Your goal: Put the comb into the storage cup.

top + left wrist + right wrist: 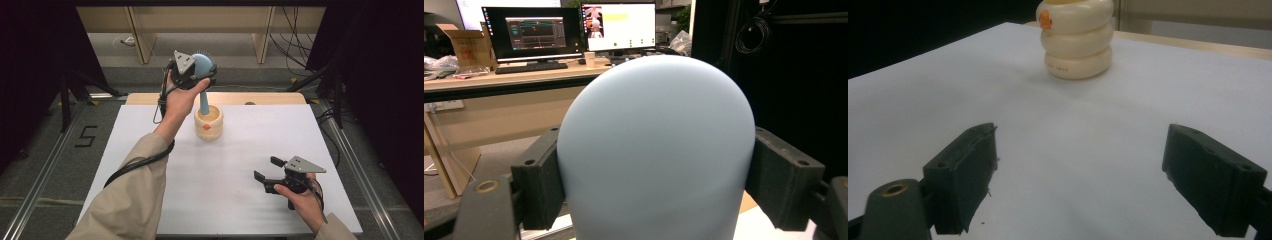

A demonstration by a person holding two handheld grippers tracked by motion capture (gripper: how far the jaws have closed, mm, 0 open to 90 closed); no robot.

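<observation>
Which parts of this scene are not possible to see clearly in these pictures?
- Brush bristles: in the left gripper view its smooth blue back faces the camera; in the high view they are too small to make out.
- Handle end: hidden inside the cream holder in the high view.
- Holder top: cut off by the upper edge in the right gripper view.
- Left gripper jaws: partly covered by its grey plate in the high view.

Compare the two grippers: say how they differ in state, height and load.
The left gripper is shut on the blue brush; the right gripper is open and holds nothing. The left gripper is raised above the cream holder; the right gripper sits low over the white table. The left gripper is at the table's far side, the right gripper near the person. Both have black jaws and a grey plate on top.
</observation>
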